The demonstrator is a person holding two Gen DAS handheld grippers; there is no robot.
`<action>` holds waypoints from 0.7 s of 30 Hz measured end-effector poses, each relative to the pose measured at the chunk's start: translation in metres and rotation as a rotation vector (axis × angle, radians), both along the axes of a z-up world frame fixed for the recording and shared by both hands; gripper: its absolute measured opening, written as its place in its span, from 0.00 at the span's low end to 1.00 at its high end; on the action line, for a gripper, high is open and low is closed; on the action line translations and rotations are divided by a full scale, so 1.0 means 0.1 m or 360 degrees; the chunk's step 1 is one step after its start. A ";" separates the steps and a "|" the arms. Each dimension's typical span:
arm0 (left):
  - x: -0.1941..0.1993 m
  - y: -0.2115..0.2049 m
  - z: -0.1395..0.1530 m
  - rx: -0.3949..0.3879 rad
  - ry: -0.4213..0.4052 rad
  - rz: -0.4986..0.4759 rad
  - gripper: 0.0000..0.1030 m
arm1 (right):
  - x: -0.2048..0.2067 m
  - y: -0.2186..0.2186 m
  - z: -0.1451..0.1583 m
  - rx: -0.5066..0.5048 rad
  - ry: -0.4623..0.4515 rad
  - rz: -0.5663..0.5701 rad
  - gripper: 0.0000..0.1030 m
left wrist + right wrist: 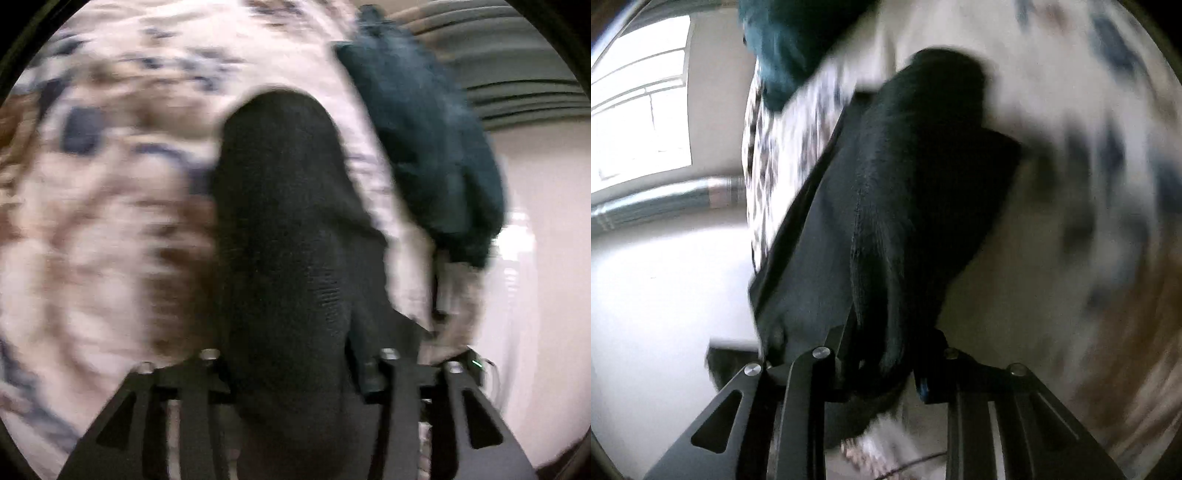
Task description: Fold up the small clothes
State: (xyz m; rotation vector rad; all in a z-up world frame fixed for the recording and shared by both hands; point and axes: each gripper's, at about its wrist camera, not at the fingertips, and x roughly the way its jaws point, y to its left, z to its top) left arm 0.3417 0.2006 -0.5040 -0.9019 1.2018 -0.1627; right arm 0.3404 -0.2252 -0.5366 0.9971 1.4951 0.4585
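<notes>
A black sock (284, 236) is draped right over the left gripper (295, 354), hanging forward across the patterned bedspread (103, 221). The fingertips are buried under the knit, so whether the sock is actually pinched or just lying across parted jaws can't be told from that view.

Same story on the other side: black cloth (908, 206) is bunched into the right gripper (882, 354), with a smoother dark flap hanging off on the window side. The jaws look drawn in around it, and it does seem to be clamped, though the pads themselves are hidden. Whether it's one sock shared between both tools or two pieces can't be settled.

A teal garment (436, 155) is piled at the bed edge, near but apart from the sock.

Stuff that could go sideways:
- Everything is smeared with motion blur, so the cloth is likely being swung fast. If the left hold is only a drape, the sock could slide off mid-move.
- Layers are probably grabbed unevenly on the right, so a fold could come out twisted or lopsided.
- The dangling flap could get dragged into the teal pile or off the bed edge.
- Bedspread could get snagged if the tools are lowered blind.
</notes>
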 end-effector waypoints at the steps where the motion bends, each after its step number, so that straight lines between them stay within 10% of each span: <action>1: -0.07 0.13 -0.12 -0.0028 0.0064 0.0043 0.59 | -0.11 0.08 -0.06 -0.0008 0.0052 0.0046 0.28; 4: -0.33 0.19 -0.27 -0.0115 0.0102 0.0151 0.60 | -0.24 0.12 -0.16 -0.0115 0.0056 0.0010 0.38; 6: -0.52 0.09 -0.32 -0.0131 0.0106 0.0153 0.60 | -0.22 -0.03 -0.14 -0.0173 -0.0013 -0.0078 0.66; 9: -0.60 -0.17 -0.47 -0.0170 0.0098 0.0187 0.61 | -0.08 -0.28 -0.22 -0.0170 -0.0024 -0.0224 0.72; 13: -0.58 -0.23 -0.24 -0.0003 -0.0038 0.0260 0.37 | 0.18 -0.24 -0.53 -0.0072 0.0021 -0.0300 0.59; 14: -0.58 -0.16 -0.19 0.0009 -0.0060 0.0261 0.34 | 0.18 -0.21 -0.52 -0.0080 -0.0001 -0.0315 0.21; 19: -0.36 0.09 -0.21 0.0085 0.0008 0.0038 0.43 | -0.14 0.00 -0.25 -0.0107 0.0050 -0.0150 0.19; 21: -0.33 0.01 -0.10 0.0223 0.0038 -0.0126 0.55 | -0.27 0.02 -0.24 -0.0205 0.0117 -0.0013 0.42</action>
